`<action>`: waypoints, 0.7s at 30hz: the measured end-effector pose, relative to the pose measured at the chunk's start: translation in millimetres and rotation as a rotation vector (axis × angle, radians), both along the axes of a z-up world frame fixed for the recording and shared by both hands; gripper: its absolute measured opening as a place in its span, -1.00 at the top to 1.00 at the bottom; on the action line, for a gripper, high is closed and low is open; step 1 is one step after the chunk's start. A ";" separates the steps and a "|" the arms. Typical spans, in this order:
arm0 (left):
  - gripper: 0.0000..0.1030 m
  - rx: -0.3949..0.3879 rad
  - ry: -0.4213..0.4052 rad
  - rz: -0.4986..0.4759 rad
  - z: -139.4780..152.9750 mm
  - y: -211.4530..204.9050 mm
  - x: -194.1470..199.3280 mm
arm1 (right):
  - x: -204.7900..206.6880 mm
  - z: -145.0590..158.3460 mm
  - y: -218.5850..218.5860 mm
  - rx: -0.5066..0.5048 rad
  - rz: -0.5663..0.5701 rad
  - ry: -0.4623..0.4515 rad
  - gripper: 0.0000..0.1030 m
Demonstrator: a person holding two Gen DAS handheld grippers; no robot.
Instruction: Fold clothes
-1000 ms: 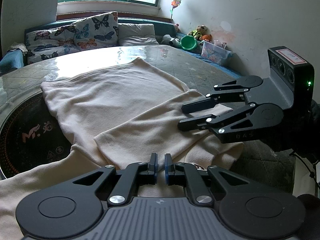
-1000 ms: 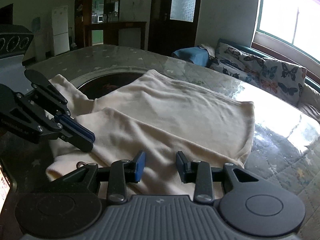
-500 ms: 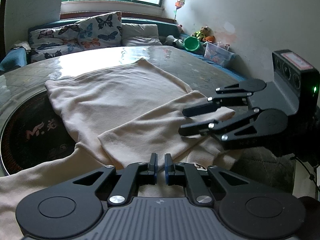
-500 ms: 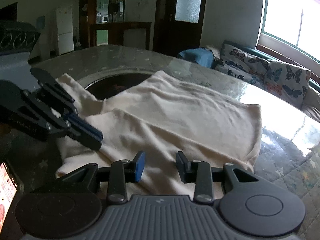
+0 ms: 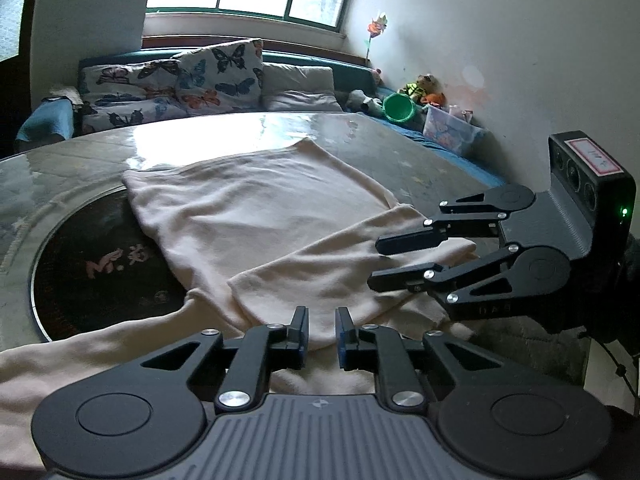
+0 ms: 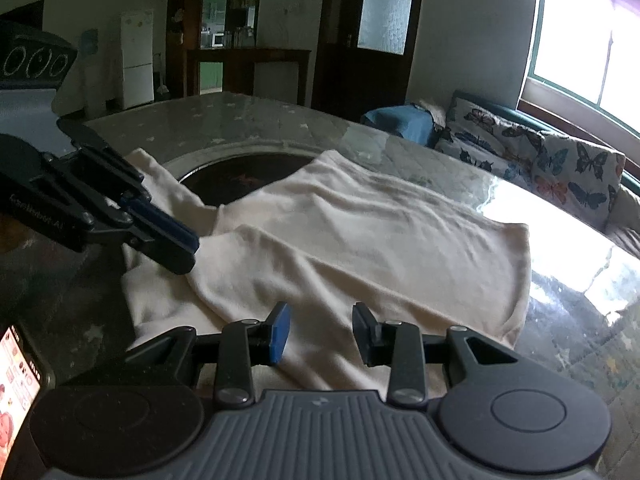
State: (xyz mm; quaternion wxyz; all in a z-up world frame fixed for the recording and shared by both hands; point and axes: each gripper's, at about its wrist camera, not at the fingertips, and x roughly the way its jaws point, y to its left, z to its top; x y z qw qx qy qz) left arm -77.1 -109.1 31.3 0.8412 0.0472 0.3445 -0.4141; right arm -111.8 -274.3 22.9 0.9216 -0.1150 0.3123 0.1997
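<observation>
A cream garment (image 5: pixel 260 216) (image 6: pixel 380 232) lies spread on the glass-topped table (image 5: pixel 420 168) (image 6: pixel 260 120). One sleeve (image 5: pixel 320 272) is folded across its near part. My left gripper (image 5: pixel 322 328) (image 6: pixel 182 250) hovers low over the near edge of that fold. Its jaws are opening to a narrow gap, with cloth showing behind the gap and nothing pressed between the pads. My right gripper (image 6: pixel 320 328) (image 5: pixel 374 264) stands open just above the sleeve's right end, nothing between its fingers. Another sleeve trails off to the left (image 5: pixel 80 352).
A dark round inset (image 5: pixel 100 264) (image 6: pixel 240 176) sits in the table under the garment's left side. A sofa with butterfly cushions (image 5: pixel 192 80) (image 6: pixel 540 160) runs behind. A green bucket (image 5: pixel 398 106) and a plastic box (image 5: pixel 448 130) stand by the wall. A phone (image 6: pixel 16 368) lies near left.
My left gripper's jaws have parted from nearly shut to a narrow gap. Both grippers have stayed about where they were over the folded sleeve.
</observation>
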 end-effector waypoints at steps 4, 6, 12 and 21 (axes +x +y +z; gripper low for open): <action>0.69 -0.001 -0.001 0.029 1.0 8.5 -0.5 | 5.5 -2.0 3.8 0.019 0.010 0.019 0.33; 0.69 -0.003 -0.002 0.052 1.8 15.5 -1.2 | 7.2 -4.6 6.9 0.024 0.016 0.027 0.33; 0.63 -0.007 -0.005 0.192 5.3 50.2 -0.2 | 7.5 -6.1 16.5 0.056 0.046 0.043 0.33; 0.62 0.021 0.001 0.563 6.7 125.3 2.3 | 8.4 -6.9 36.9 0.056 0.093 0.030 0.34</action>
